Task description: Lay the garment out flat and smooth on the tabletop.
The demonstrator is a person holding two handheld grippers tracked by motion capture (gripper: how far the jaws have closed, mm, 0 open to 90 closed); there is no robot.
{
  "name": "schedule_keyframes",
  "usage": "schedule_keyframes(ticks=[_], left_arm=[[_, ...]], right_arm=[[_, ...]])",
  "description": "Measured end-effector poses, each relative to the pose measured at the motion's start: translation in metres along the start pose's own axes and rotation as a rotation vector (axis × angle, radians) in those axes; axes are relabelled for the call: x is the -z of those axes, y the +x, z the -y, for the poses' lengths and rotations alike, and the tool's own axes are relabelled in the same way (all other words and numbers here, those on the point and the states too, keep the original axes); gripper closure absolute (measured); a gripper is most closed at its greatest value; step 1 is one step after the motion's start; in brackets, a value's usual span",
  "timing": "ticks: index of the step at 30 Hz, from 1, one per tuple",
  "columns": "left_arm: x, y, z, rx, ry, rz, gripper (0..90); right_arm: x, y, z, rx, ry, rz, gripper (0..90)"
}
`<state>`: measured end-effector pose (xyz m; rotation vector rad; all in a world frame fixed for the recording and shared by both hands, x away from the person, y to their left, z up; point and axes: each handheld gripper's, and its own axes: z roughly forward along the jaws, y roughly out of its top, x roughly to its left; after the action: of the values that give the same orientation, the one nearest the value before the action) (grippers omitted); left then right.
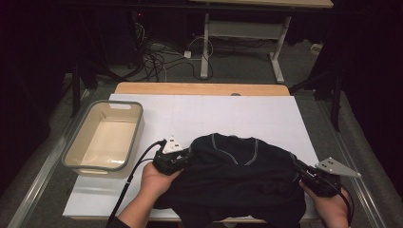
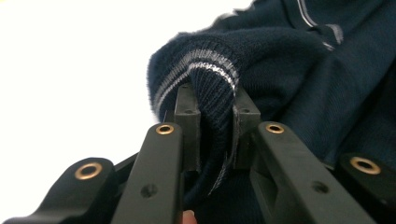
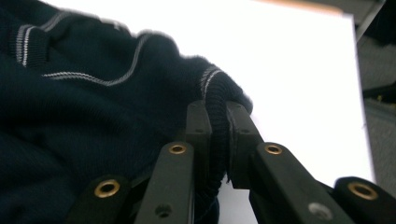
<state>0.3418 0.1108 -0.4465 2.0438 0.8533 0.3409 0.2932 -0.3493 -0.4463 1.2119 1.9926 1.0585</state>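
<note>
The left hand-held gripper has a ribbed, striped fold of the dark sweater between its pads, which press on the knit from both sides; how firmly they bite is hard to judge. In the high view this left hand-held gripper sits at the garment's left edge, with the person's left hand behind it. The right hand-held gripper is clamped narrow on a ribbed edge of the same sweater, and in the high view that right hand-held gripper is at the garment's right side.

The sweater lies bunched on the white bench, near its front edge, collar facing away from the person and the lower part hanging over the edge. A grey-rimmed tub stands empty to the left, just beside the left gripper.

The likely trouble: the left grip holds only a thick roll of knit near the pad tips, so a quick lift or pull apart could slide it free and drop that side. Uneven pulling could also stretch the rib or drag the cloth off the bench front
</note>
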Motion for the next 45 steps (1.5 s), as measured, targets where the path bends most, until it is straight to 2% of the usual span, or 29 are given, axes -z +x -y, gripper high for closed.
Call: schedule_keyframes(ticks=[3,4,7,9,10,11,12,13,14,15,16,17,18,19,20,21,22,23,24,25,26,27,29,30,33,34,38,44,45], left_arm=[[0.011,0.002,-0.005,-0.008,-0.031,-0.012,75.8],[0.021,0.006,-0.011,0.009,-0.081,-0.015,75.8],[0.024,0.011,-0.018,0.016,-0.097,-0.018,75.8],[0.017,0.017,-0.023,0.028,-0.073,-0.016,75.7],[0.008,0.022,-0.025,0.040,-0.051,-0.011,75.7],[0.003,0.024,-0.025,0.047,-0.042,-0.008,75.7],[-0.013,0.032,-0.028,0.066,-0.013,-0.014,75.8],[-0.013,0.032,-0.028,0.066,-0.013,-0.014,75.8],[-0.027,0.042,-0.036,0.078,0.007,-0.038,75.8],[-0.027,0.042,-0.036,0.078,0.007,-0.038,76.0],[-0.033,0.054,-0.052,0.078,0.022,-0.089,76.1],[-0.033,0.054,-0.052,0.078,0.022,-0.089,76.3],[-0.023,0.069,-0.076,0.094,-0.026,-0.147,76.2],[-0.023,0.069,-0.076,0.094,-0.026,-0.147,76.1],[-0.008,0.078,-0.098,0.092,-0.093,-0.216,75.5],[-0.008,0.078,-0.098,0.092,-0.093,-0.216,74.5],[-0.003,0.082,-0.106,0.094,-0.124,-0.250,74.5],[-0.002,0.085,-0.108,0.103,-0.125,-0.259,70.2],[-0.010,0.093,-0.104,0.161,-0.077,-0.248,54.1],[-0.010,0.093,-0.104,0.161,-0.077,-0.248,50.4],[-0.022,0.093,-0.090,0.180,-0.015,-0.214,46.5],[-0.022,0.093,-0.090,0.180,-0.015,-0.214,46.3],[-0.029,0.086,-0.072,0.175,-0.011,-0.180,46.3],[-0.033,0.078,-0.055,0.178,-0.001,-0.134,43.5],[-0.031,0.068,-0.040,0.173,-0.011,-0.096,43.4],[-0.025,0.059,-0.028,0.158,-0.019,-0.063,43.4],[-0.012,0.046,-0.008,0.116,-0.025,-0.049,43.4],[0.020,0.031,0.038,0.120,-0.029,-0.031,43.4],[0.020,0.031,0.038,0.120,-0.029,-0.031,43.4]], right_arm=[[0.006,0.001,-0.008,0.001,-0.036,-0.001,82.7],[0.014,0.003,-0.021,0.007,-0.081,-0.009,82.7],[0.014,0.006,-0.035,0.028,-0.101,-0.002,82.7],[0.006,0.006,-0.048,0.041,-0.096,-0.002,82.7],[-0.010,0.005,-0.058,0.037,-0.075,-0.011,82.6],[-0.010,0.005,-0.058,0.037,-0.075,-0.011,82.6],[-0.030,0.001,-0.067,0.024,-0.039,-0.023,82.6],[-0.030,0.001,-0.067,0.024,-0.039,-0.023,82.6],[-0.062,-0.003,-0.080,0.026,0.047,-0.015,82.7],[-0.062,-0.003,-0.080,0.026,0.047,-0.015,82.7],[-0.089,-0.005,-0.095,0.047,0.123,0.000,82.8],[-0.089,-0.005,-0.095,0.047,0.123,0.000,82.8],[-0.096,-0.008,-0.119,0.051,0.095,0.031,82.9],[-0.096,-0.008,-0.119,0.051,0.095,0.031,82.9],[-0.087,-0.012,-0.148,0.017,-0.028,0.039,82.7],[-0.087,-0.012,-0.148,0.017,-0.028,0.039,82.7],[-0.084,-0.014,-0.157,0.011,-0.066,0.051,81.5],[-0.081,-0.016,-0.166,-0.009,-0.114,0.071,72.3],[-0.089,-0.019,-0.166,-0.059,-0.096,0.063,53.3],[-0.089,-0.019,-0.166,-0.059,-0.096,0.063,53.3],[-0.104,-0.015,-0.151,-0.048,-0.017,0.058,49.1],[-0.104,-0.015,-0.151,-0.048,-0.017,0.058,49.1],[-0.112,-0.010,-0.133,-0.045,0.018,0.038,48.9],[-0.113,-0.005,-0.116,-0.044,0.040,0.013,48.8],[-0.110,0.000,-0.103,-0.044,0.056,0.000,47.9],[-0.101,0.006,-0.091,-0.040,0.066,-0.011,47.4],[-0.087,0.013,-0.077,-0.036,0.064,-0.023,46.8],[-0.050,0.032,-0.043,-0.031,0.054,-0.036,46.7],[-0.050,0.032,-0.043,-0.031,0.054,-0.036,46.7]])
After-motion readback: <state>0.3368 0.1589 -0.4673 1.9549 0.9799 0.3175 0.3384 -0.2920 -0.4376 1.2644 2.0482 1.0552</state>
